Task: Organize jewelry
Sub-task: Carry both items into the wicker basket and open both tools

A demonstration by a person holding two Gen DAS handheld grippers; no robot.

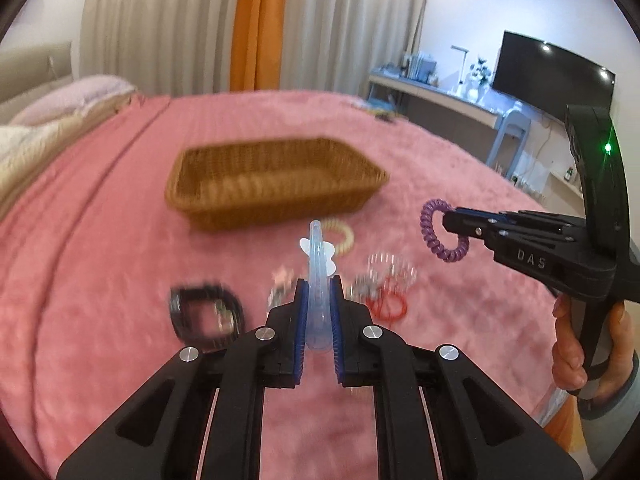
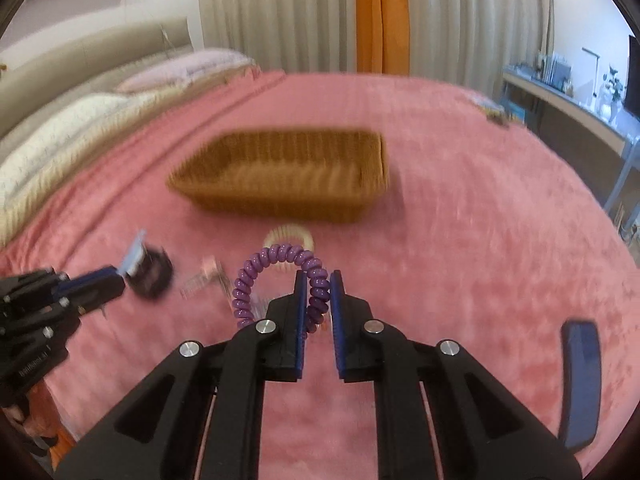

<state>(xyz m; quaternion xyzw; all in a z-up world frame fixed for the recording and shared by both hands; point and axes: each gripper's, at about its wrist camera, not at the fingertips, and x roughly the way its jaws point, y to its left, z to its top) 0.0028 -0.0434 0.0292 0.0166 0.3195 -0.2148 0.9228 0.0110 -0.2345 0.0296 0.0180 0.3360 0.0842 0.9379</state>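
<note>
My left gripper [image 1: 319, 285] is shut on a pale blue translucent hair clip [image 1: 317, 264] that sticks up and forward between the pads, lifted off the pink blanket. My right gripper [image 2: 319, 280] is shut on a purple spiral hair tie [image 2: 276, 280] that loops up to the left of the fingers; the same hair tie [image 1: 440, 232] hangs from that gripper at the right of the left wrist view. A brown wicker basket [image 1: 276, 180] [image 2: 288, 176] sits on the bed ahead of both grippers. On the blanket lie a cream spiral tie [image 1: 344, 236], a black band [image 1: 204, 316], a red-and-clear bracelet pile [image 1: 386, 284] and small silver pieces [image 1: 280, 292].
The pink blanket [image 1: 100, 240] covers the bed, with pillows [image 2: 80, 120] at the left. Curtains hang behind. A desk and a dark screen [image 1: 552, 76] stand at the right. A dark blue strip [image 2: 580, 380] lies near the right edge. A hand [image 1: 576, 344] grips the right tool's handle.
</note>
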